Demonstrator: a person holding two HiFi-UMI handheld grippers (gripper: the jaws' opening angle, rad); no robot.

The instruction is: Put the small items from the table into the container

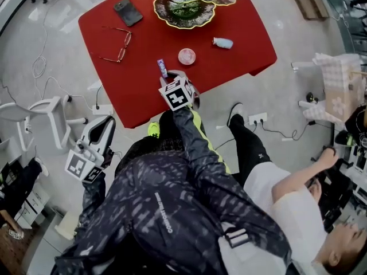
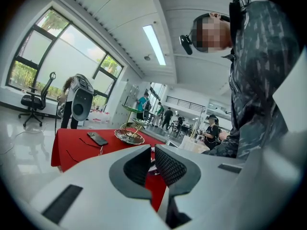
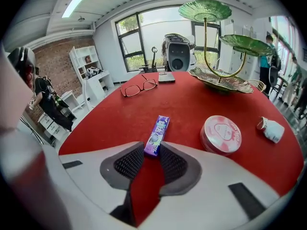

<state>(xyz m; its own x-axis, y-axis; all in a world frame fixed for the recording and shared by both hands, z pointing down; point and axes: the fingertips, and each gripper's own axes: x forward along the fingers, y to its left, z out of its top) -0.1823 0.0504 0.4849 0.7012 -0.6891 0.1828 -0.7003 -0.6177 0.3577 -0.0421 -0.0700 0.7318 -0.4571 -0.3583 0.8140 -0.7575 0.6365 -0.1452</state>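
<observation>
A purple candy pack lies on the red table, its near end between the pads of my right gripper, which press on both its sides. The head view shows that gripper at the table's front edge, with the pack just beyond it. A pink round tin and a small white bottle lie to the right. The green leaf-shaped tiered dish stands at the far side. My left gripper hangs off the table at the lower left, jaws nearly together and empty.
Glasses and a dark phone lie on the table's left part. A seated person is at the right, one shoe near the table's front corner. A white rack and cables are on the floor at the left.
</observation>
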